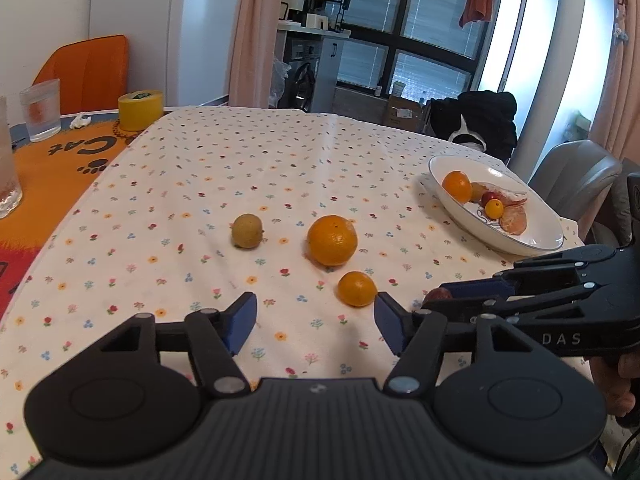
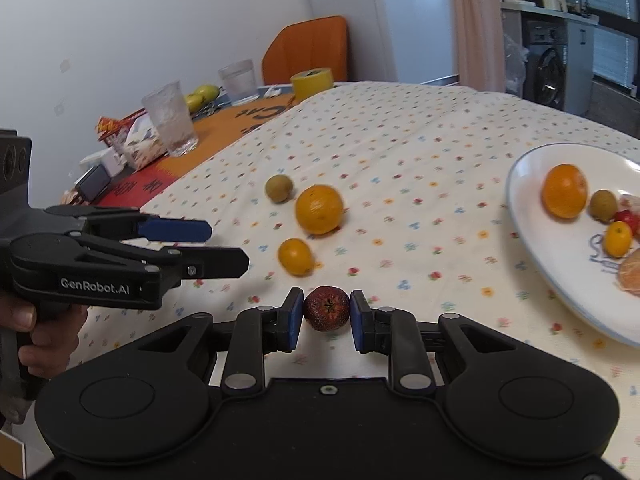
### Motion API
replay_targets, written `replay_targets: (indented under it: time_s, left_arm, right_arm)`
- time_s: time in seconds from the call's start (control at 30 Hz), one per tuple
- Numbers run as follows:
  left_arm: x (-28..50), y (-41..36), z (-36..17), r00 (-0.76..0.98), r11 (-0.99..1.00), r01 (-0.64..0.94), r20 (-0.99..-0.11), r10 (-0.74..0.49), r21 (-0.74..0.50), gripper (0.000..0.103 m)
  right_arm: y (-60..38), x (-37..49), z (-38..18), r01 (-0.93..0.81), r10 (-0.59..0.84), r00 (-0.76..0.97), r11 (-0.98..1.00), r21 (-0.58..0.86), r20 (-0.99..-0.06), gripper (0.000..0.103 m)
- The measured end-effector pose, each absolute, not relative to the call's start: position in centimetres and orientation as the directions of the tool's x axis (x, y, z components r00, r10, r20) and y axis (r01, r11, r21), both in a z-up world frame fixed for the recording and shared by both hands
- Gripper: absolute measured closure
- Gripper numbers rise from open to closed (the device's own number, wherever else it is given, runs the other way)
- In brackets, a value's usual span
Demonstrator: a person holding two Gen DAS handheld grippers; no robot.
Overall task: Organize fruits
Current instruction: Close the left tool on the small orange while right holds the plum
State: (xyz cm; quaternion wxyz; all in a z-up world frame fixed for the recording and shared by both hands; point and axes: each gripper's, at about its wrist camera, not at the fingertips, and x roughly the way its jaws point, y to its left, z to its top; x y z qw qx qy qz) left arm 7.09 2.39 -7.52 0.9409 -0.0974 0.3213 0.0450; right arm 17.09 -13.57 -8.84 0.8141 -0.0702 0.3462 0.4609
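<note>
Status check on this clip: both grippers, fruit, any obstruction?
Right hand-held gripper shut on small red fruit. Left hand-held gripper open, empty. Three fruits loose on tablecloth; plate partly filled. Path to plate looks clear.

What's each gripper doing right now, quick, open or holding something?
Left gripper: open, holding nothing, above the tablecloth.
Right gripper: shut on the small dark red fruit.
</note>
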Motion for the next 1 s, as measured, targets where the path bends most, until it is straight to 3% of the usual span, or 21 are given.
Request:
replay_targets:
  time_s: [0.63, 0.77, 1.0]
  left_arm:
    - [11.1, 0.0, -8.8, 0.772, 0.982, -0.102, -0.635, -0.023, -0.16, 0.06]
    - [11.8, -0.3, -9.3, 0.758, 0.983, -0.105, -0.651, -0.019, -0.152, 0.081]
    - [12.4, -1.3, -8.4, 0.777, 0.984, -0.081, -0.628, -0.039, -0.161, 0.081]
  right_arm:
    - [-19.6, 19.5, -7.0, -0.693, 0.653, 0.495, 0.695, 0.192, -0.573, 0.08]
    - [-20.9, 20.0, -6.8, -0.67, 0.642, 0.524, 0.717, 0.194, -0.56, 0.08]
    - [-23.5, 21.0, -6.7, -0.617, 0.614, 0.575, 0.759, 0.206, -0.54, 0.08]
